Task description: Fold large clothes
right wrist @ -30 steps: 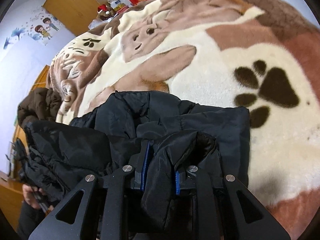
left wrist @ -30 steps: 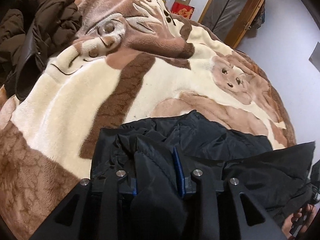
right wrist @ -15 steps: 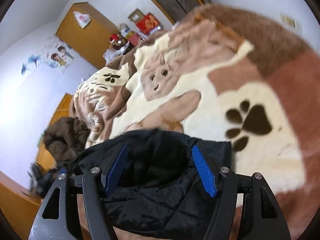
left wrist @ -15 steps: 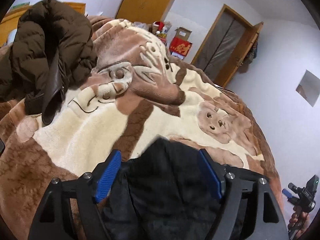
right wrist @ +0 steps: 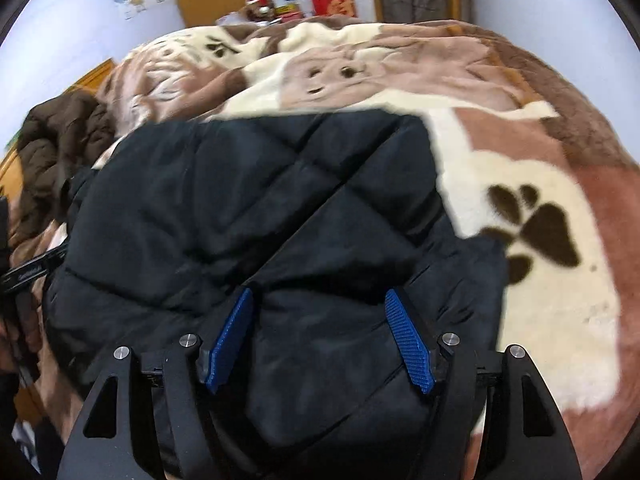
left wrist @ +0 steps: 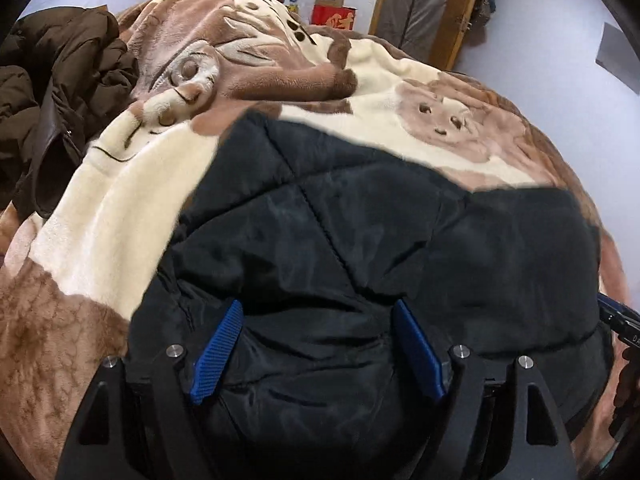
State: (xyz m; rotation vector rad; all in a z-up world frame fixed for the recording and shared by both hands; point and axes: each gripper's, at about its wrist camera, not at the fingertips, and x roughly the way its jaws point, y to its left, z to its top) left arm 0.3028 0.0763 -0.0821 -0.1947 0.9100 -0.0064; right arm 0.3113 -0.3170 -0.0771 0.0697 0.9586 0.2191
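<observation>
On the animal-print blanket: black quilted jacket, folded. Left gripper and right gripper both just opened wide, pads off fabric, jacket lying between fingers.

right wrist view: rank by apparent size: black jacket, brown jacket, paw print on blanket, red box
1. black jacket, though it lies nearest the camera
2. brown jacket, partly hidden
3. paw print
4. red box, farthest away, so apparent size only

The right claw, jaws spread wide, hovers over the black jacket (paw-print blanket at three o'clock).
</observation>
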